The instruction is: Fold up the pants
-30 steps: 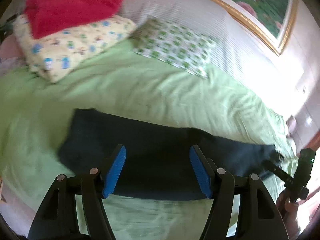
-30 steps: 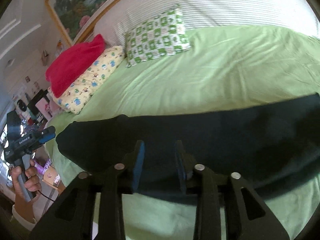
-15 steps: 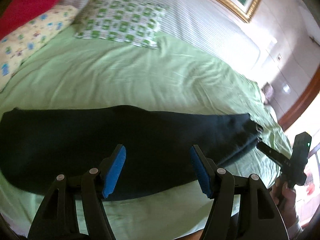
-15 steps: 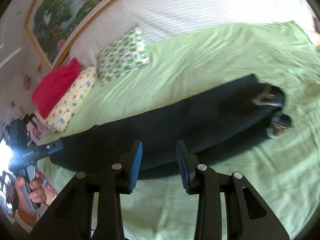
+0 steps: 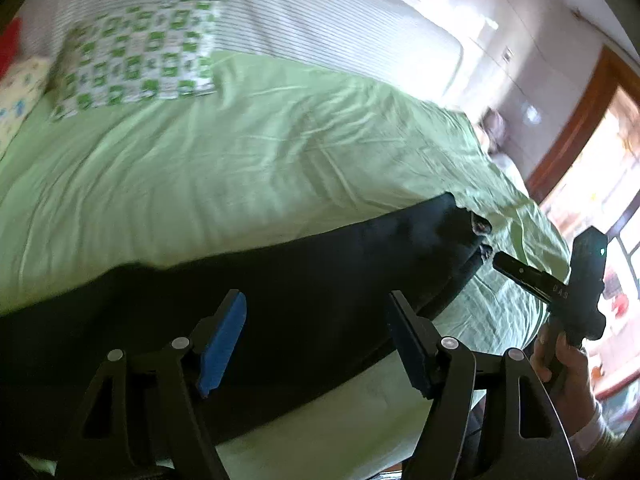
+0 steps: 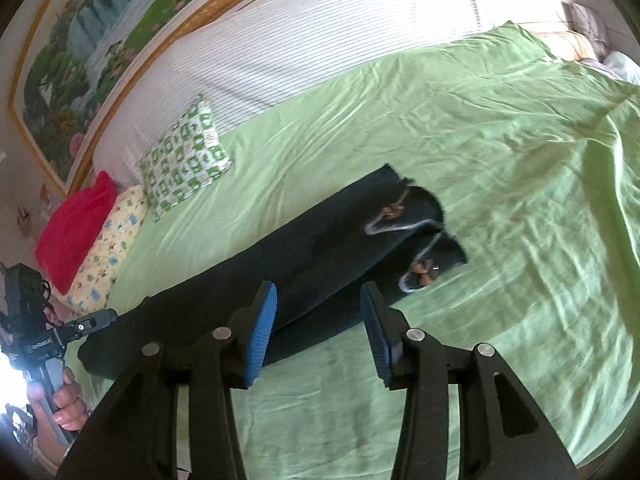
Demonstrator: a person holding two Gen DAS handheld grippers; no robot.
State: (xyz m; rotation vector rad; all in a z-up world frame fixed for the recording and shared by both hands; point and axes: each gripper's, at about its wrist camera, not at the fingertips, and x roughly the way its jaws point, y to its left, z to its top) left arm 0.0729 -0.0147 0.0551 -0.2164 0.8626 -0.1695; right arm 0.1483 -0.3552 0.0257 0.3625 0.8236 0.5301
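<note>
Dark navy pants [image 5: 304, 276] [image 6: 304, 256] lie as one long strip across a green bedsheet [image 5: 240, 160] [image 6: 500, 168]; their cuffs with small trim lie at the right end [image 6: 420, 236]. My left gripper [image 5: 316, 320] hovers over the middle of the strip, its jaws opening with nothing between the blue pads. My right gripper [image 6: 320, 312] hangs over the near edge of the strip by the cuffs, its jaws also opening and holding nothing. The right gripper [image 5: 560, 284] shows again in the left wrist view, close beside the cuffs. In the right wrist view the left gripper [image 6: 60, 336] is at the far left.
A green-and-white patterned pillow [image 5: 136, 64] [image 6: 184, 164], a yellow printed pillow [image 6: 108, 248] and a red cloth [image 6: 76, 228] lie at the head of the bed. A striped white headboard [image 6: 340, 40] and a gold-framed painting [image 6: 100, 48] rise behind. A wooden doorway [image 5: 576, 128] stands at the right.
Both hands have swept along the pants toward the cuff end, and the cuffs have come into both views. Both grippers' jaws stand wider apart than before.
</note>
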